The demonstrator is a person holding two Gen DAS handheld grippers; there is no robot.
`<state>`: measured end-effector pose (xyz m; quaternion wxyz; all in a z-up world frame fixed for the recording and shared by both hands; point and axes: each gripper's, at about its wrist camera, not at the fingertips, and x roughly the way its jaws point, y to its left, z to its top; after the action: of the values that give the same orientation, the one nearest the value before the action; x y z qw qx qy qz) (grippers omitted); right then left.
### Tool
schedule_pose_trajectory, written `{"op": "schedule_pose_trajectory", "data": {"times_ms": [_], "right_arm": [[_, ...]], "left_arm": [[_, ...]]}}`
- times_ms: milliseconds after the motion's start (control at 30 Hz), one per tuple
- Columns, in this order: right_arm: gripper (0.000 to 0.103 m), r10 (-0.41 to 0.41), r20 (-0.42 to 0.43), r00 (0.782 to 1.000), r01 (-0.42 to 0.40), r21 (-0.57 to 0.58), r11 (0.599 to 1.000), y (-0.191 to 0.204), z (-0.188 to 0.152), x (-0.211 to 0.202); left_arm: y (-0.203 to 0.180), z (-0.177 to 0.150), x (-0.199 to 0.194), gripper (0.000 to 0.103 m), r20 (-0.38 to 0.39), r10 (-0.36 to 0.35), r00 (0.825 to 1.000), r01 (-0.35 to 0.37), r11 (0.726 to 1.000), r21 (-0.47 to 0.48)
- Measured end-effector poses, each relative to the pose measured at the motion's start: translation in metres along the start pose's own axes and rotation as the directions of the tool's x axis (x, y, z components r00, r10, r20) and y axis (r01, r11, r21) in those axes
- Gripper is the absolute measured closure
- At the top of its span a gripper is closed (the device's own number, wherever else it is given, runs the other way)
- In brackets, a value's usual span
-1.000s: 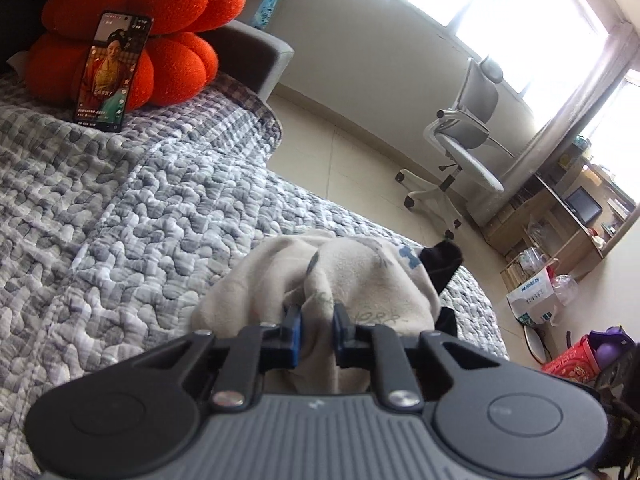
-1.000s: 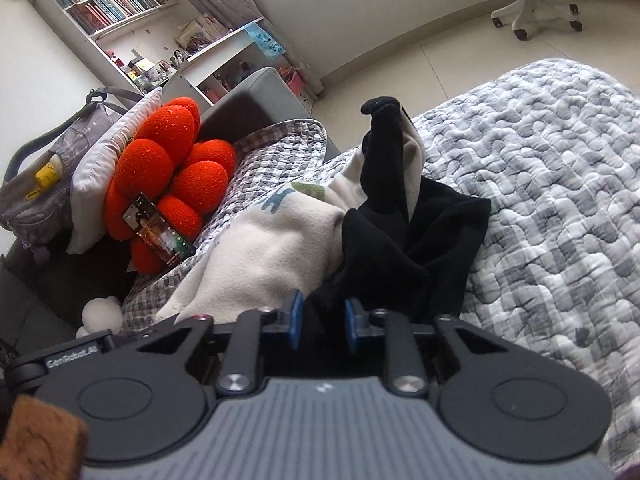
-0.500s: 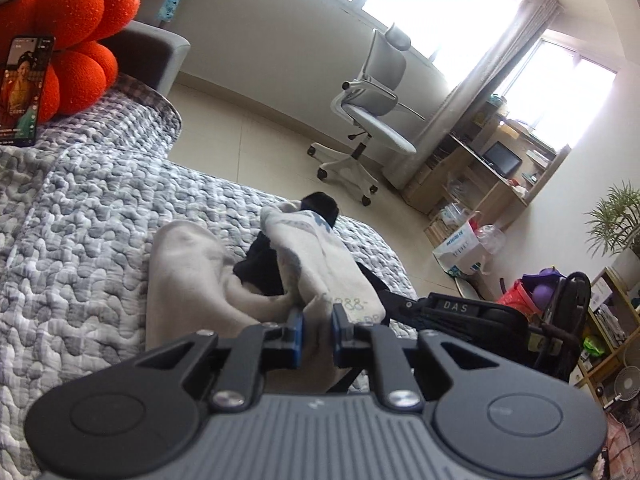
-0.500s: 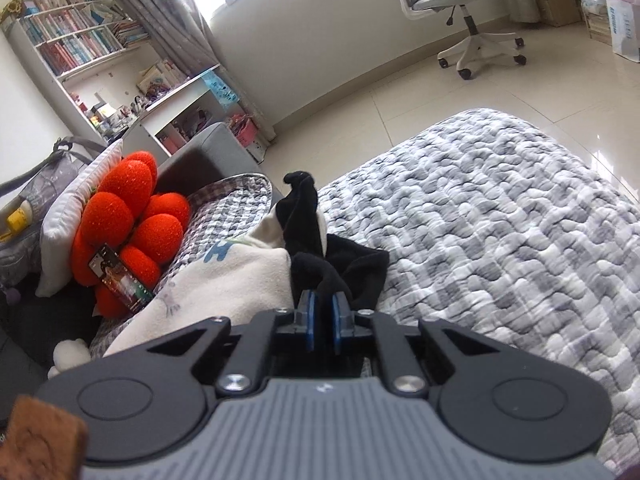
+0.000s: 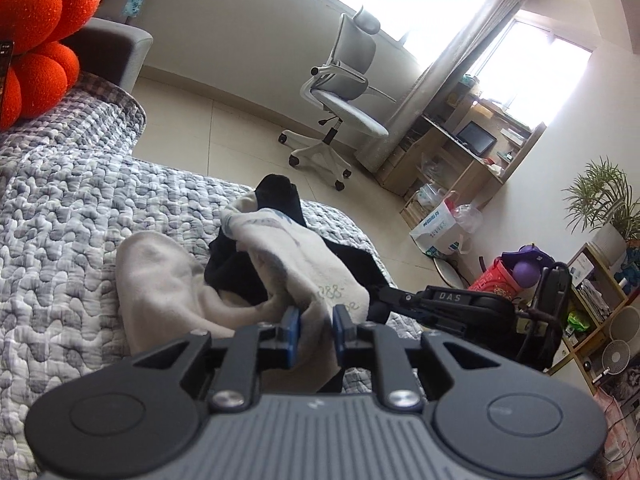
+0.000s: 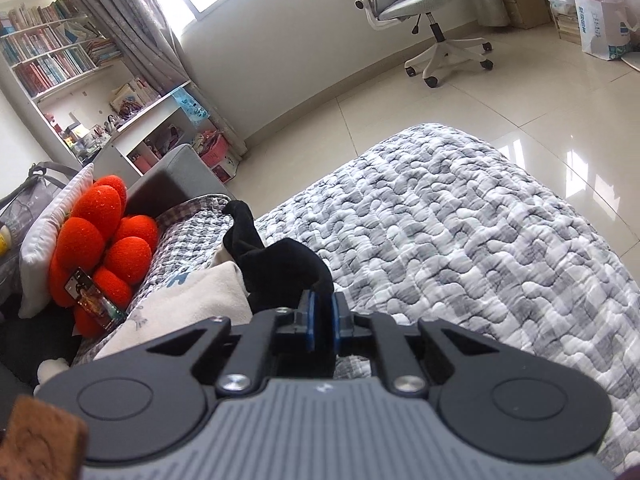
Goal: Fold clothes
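bed quilt (image 6: 460, 240): grey-white, under everything
garment (image 5: 168, 280): cream with black parts, bunched on quilt near edge, partly lifted
left gripper (image 5: 314, 330): jaws opening, cream fabric pinched between pads
right gripper (image 6: 322, 322): nearly pressed together, clamping black fabric
orange cushion (image 6: 100, 236): far left

Bright daylight pours through tall windows (image 5: 404, 4) with grey curtains (image 5: 452, 72). A pale office chair (image 5: 340, 92) stands on the glossy cream tile floor (image 6: 500, 92). A wooden desk (image 5: 460, 148) sits beside the curtain. A white bookshelf (image 6: 52, 60) lines the far wall. A potted plant (image 5: 608, 204) stands on a shelf. The bed (image 6: 460, 232) wears a grey quilt.
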<state>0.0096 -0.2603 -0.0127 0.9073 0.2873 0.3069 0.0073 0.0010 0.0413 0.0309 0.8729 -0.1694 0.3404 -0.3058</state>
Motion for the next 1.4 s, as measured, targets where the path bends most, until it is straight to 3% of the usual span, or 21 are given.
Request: {"op": "schedule_pose_trajectory", "data": {"times_ms": [133,200,267,367,400,467,633,800,900,1000,1133,1233,1300,1367,1400], "right_arm": [[0.087,0.005,-0.033,0.999,-0.005,0.004,1.0,-0.003,-0.001,0.006],[0.084,0.003,-0.04,0.999,-0.004,-0.009,1.0,-0.001,-0.002,0.006],[0.084,-0.002,-0.045,0.999,0.0,-0.035,0.999,0.001,-0.001,0.006],[0.084,-0.002,-0.062,0.998,-0.003,-0.068,0.998,0.001,0.0,0.007],[0.079,0.001,-0.068,0.998,-0.006,-0.076,0.997,0.001,0.0,0.008],[0.048,0.012,-0.063,0.998,-0.017,-0.07,0.997,-0.001,0.001,0.008],[0.045,0.056,-0.074,0.996,-0.059,-0.034,0.998,-0.005,0.008,0.008],[0.044,0.107,-0.083,0.991,-0.105,0.036,0.994,0.0,0.012,0.011],[0.044,0.142,-0.078,0.987,-0.137,0.064,0.989,0.007,0.013,0.011],[0.043,0.159,-0.069,0.985,-0.155,0.064,0.986,0.017,0.012,0.012],[0.043,0.161,-0.066,0.985,-0.157,0.061,0.986,0.027,0.01,0.016],[0.042,0.141,-0.069,0.988,-0.138,0.048,0.989,0.03,0.008,0.02],[0.042,0.113,-0.063,0.992,-0.111,0.031,0.993,0.031,0.007,0.022],[0.042,0.071,-0.067,0.995,-0.07,0.017,0.997,0.028,0.006,0.027],[0.042,0.049,-0.069,0.996,-0.049,0.01,0.999,0.027,0.005,0.029]], "left_arm": [[-0.003,0.002,-0.007,0.078,0.039,0.004,0.999,-0.006,0.999,0.044],[-0.004,0.003,-0.01,0.07,0.064,0.015,0.998,-0.019,0.998,0.053],[-0.003,0.004,-0.012,0.054,0.085,0.038,0.996,-0.043,0.998,0.055],[-0.001,0.005,-0.01,0.047,0.099,0.098,0.99,-0.104,0.993,0.054],[0.001,0.006,-0.009,0.046,0.102,0.117,0.988,-0.123,0.991,0.049],[0.006,0.007,-0.007,0.039,0.109,0.151,0.983,-0.156,0.987,0.036],[0.022,0.012,-0.005,0.029,0.113,0.211,0.971,-0.208,0.978,-0.033],[0.047,0.015,-0.003,0.029,0.103,0.257,0.961,-0.241,0.959,-0.149],[0.059,0.014,0.005,0.03,0.072,0.24,0.968,-0.219,0.95,-0.224],[0.062,0.012,0.019,0.03,0.035,0.243,0.969,-0.228,0.944,-0.237],[0.064,0.015,0.032,0.03,0.045,0.331,0.942,-0.317,0.929,-0.192],[0.073,0.017,0.043,0.031,0.024,0.366,0.93,-0.353,0.912,-0.208],[0.08,0.017,0.051,0.038,0.01,0.376,0.927,-0.365,0.904,-0.222],[0.083,0.016,0.058,0.056,0.001,0.386,0.923,-0.375,0.898,-0.231],[0.083,0.015,0.061,0.061,0.003,0.39,0.921,-0.378,0.895,-0.236]]}}
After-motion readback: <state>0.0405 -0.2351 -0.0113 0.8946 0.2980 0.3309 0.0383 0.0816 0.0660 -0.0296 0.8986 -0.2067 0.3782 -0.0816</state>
